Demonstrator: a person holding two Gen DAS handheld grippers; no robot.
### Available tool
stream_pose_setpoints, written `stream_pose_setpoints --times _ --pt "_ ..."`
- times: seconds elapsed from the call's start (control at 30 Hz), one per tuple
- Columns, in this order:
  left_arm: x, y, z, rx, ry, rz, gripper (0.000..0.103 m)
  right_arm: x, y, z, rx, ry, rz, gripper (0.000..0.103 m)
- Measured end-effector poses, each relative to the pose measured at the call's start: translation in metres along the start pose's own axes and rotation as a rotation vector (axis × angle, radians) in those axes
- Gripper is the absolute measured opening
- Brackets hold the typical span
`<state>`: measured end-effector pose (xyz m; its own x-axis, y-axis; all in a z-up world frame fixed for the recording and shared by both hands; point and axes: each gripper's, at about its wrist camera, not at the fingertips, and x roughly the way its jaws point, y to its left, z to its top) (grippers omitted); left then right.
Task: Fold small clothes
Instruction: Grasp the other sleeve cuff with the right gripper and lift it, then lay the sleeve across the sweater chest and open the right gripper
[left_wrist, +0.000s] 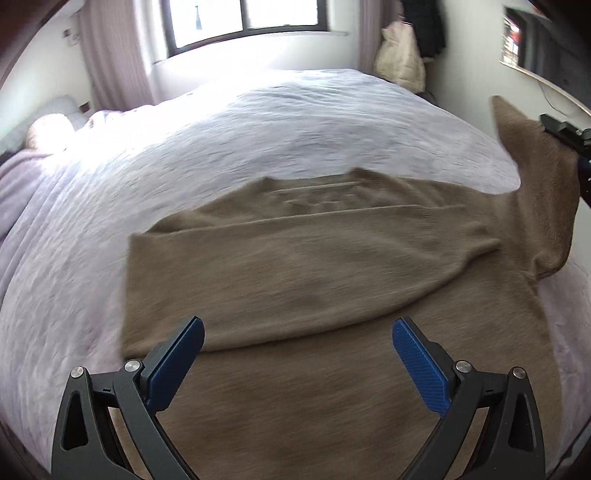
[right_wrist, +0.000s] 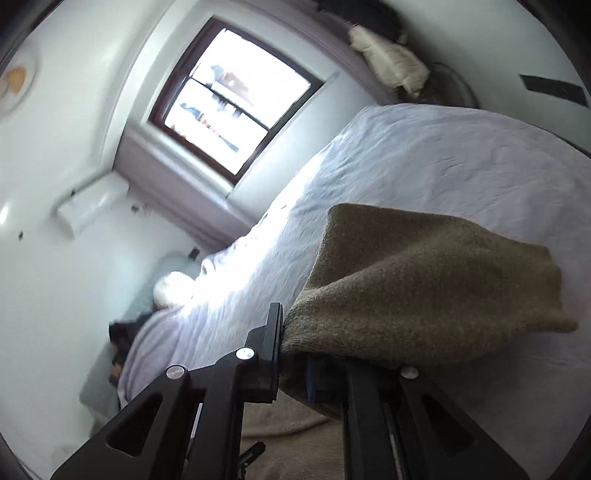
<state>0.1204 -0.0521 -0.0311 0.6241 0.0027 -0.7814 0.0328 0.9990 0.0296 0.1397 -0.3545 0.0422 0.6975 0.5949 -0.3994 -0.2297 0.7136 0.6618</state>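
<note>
**Sweater sleeve lifted over the bed**

A brown knitted wool sweater (left_wrist: 314, 266) lies across the near edge of a pale lilac quilted bed (left_wrist: 258, 122), one sleeve folded over its body. The right gripper (right_wrist: 295, 354) pinches the other sleeve aloft; the left gripper (left_wrist: 297, 350) hovers spread above the hem

We see a plain tan-brown sweater (left_wrist: 295, 266) on a pale lavender bed (left_wrist: 258, 122) cover with a fine rippled texture. Our left gripper (left_wrist: 297, 343) is black with blue fingers (left_wrist: 417, 363). Mauve curtains (left_wrist: 110, 48) flank a dark-brown-framed window (right_wrist: 229, 99).
</note>
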Motion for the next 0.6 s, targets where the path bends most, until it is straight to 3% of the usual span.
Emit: stream_pose_setpoints --times 0.13,0.27,0.3,0.4,0.47,0.6 --pt "-0.003 0.046 -0.029 -0.056 -0.002 0.063 0.102 0.094 0.063 -0.055 -0.217 0.267 0.005 0.013" --pt "0.016 0.075 -0.058 -0.114 0.074 0.067 0.102 0.162 0.056 -0.102 -0.219 0.471 -0.123 0.016" --pt "0.021 0.079 -0.064 -0.125 0.083 0.06 0.102 0.174 0.044 -0.096 -0.193 0.493 -0.144 0.018" --pt "0.022 0.079 -0.076 -0.121 0.031 0.057 0.102 0.165 0.023 -0.088 -0.072 0.463 -0.118 0.03" --pt "0.025 0.077 -0.078 -0.114 0.018 0.061 0.102 0.149 0.016 -0.072 -0.009 0.413 -0.12 0.056" --pt "0.028 0.08 -0.08 -0.127 0.005 0.043 0.102 0.129 -0.023 -0.053 0.224 0.291 -0.132 0.06"
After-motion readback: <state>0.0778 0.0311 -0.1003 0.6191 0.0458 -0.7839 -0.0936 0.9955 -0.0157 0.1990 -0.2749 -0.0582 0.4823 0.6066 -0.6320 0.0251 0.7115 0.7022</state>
